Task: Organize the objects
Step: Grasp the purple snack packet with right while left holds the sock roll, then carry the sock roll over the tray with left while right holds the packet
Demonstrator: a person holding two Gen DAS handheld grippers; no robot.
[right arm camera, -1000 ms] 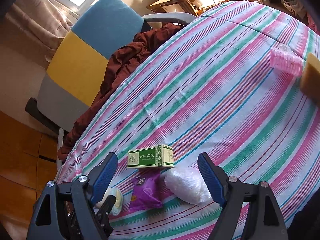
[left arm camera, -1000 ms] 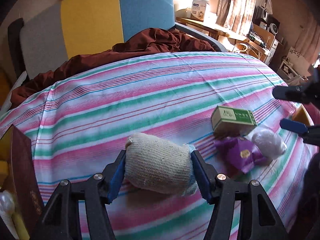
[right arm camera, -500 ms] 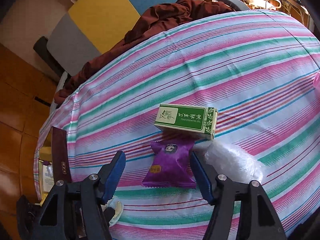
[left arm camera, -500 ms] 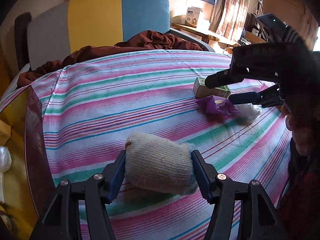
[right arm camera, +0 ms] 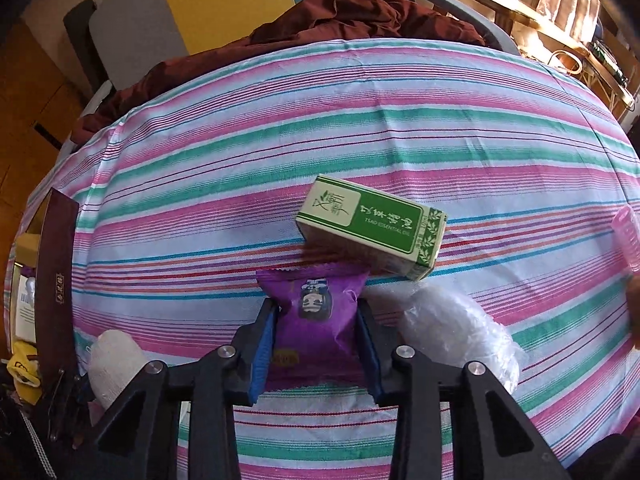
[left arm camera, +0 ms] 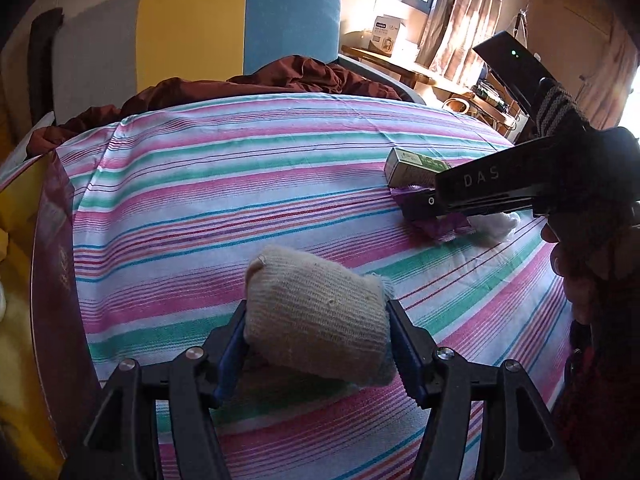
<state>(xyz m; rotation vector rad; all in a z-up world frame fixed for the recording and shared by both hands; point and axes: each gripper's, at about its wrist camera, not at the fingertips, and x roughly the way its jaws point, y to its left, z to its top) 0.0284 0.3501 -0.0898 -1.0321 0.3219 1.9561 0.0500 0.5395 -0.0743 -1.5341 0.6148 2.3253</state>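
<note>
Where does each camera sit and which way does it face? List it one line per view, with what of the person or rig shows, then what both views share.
Left wrist: on the left gripper, facing across the striped tablecloth toward the sofa; its fingers clamp a knitted roll; the right gripper and the gloved hand show.
Right wrist: on the right gripper, facing the sofa; its fingers clamp a purple packet.
Shared: tablecloth, green box, purple packet, knitted roll, white plastic bundle.
</note>
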